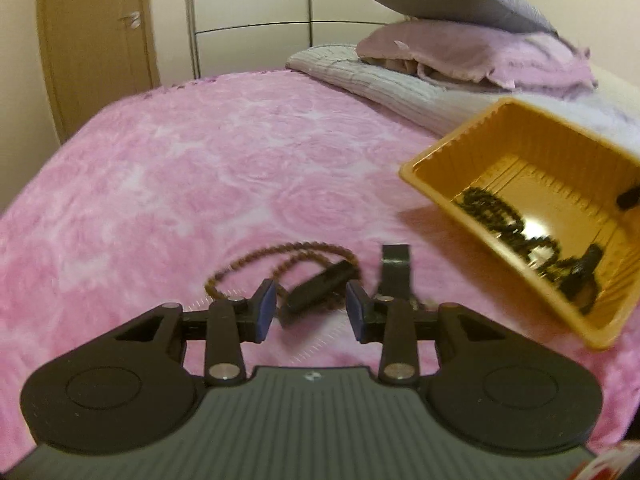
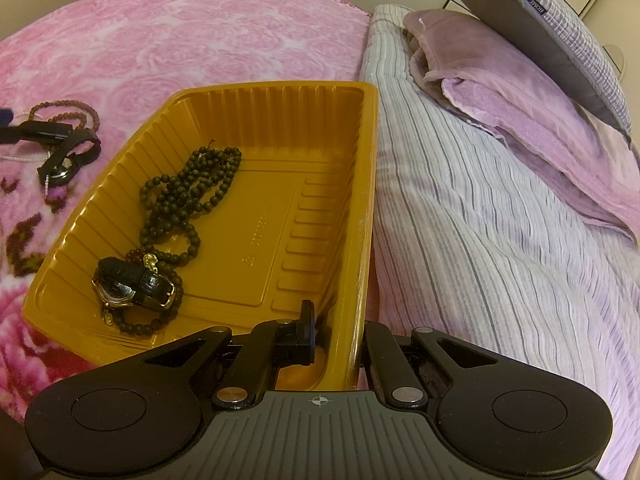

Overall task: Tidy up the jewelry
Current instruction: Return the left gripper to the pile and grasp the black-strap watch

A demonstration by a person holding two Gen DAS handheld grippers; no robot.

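A yellow plastic tray [image 2: 280,120] sits tilted on the pink bedspread; it also shows in the left wrist view [image 1: 440,160]. In it lie a dark bead necklace [image 2: 188,192] and a black-strapped watch [image 2: 136,284]. My right gripper [image 2: 340,340] is shut on the tray's near right wall. My left gripper [image 1: 312,312] is open just above a second black watch [image 1: 316,286] lying on a brown bead necklace [image 1: 288,250]. These also show in the right wrist view, watch [image 2: 68,156] and beads [image 2: 68,110].
The pink rose-patterned bedspread [image 1: 180,168] covers the bed. A striped quilt [image 2: 480,220], a folded purple blanket [image 2: 520,92] and a grey pillow [image 2: 552,24] lie to the right of the tray. A door [image 1: 96,40] and wardrobe stand behind.
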